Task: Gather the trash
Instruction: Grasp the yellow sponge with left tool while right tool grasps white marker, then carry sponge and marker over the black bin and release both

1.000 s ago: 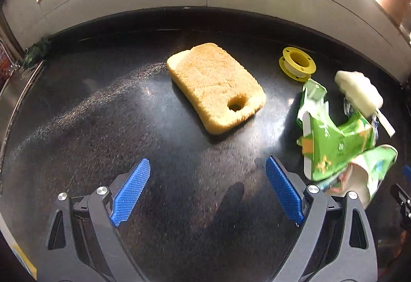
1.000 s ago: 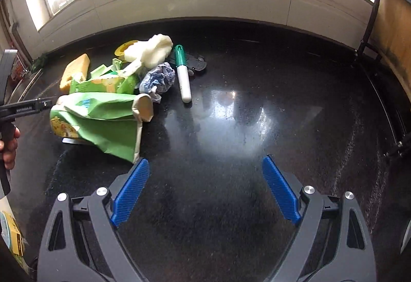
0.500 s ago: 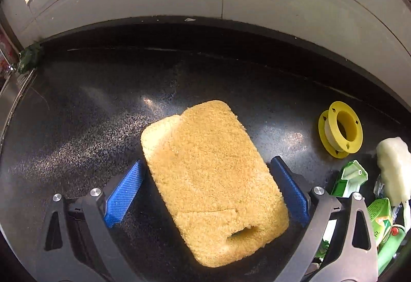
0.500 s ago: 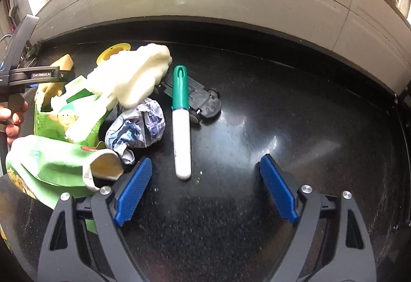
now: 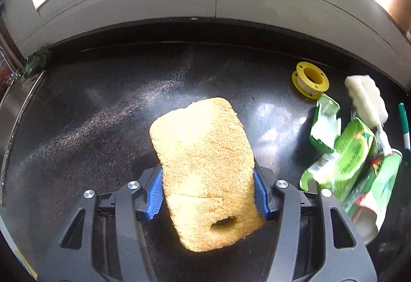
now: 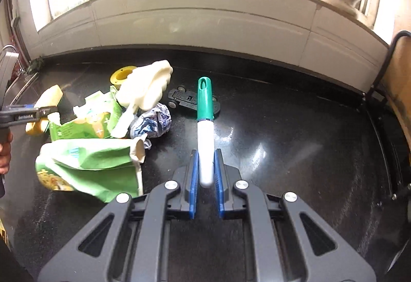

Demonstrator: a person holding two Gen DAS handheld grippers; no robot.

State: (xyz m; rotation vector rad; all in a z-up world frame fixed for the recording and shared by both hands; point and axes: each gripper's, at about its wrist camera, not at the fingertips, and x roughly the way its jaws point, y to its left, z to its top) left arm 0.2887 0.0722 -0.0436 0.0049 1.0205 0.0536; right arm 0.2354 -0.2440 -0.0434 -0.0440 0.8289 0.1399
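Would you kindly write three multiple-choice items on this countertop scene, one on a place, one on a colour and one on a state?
1. Where does the yellow spool lie in the left wrist view?
A. between the blue pads
B. on the counter beyond the green packets
C. on the window sill

2. What colour is the marker's cap?
A. red
B. black
C. green

3. What is between the left gripper's pads?
A. the sponge
B. nothing
C. the crumpled paper ball

Answers:
1 B: the yellow spool sits on the dark counter, past the green packets.
2 C: the marker in the right gripper has a green cap.
3 A: the left gripper is closing, its pads pressing the sponge from both sides.
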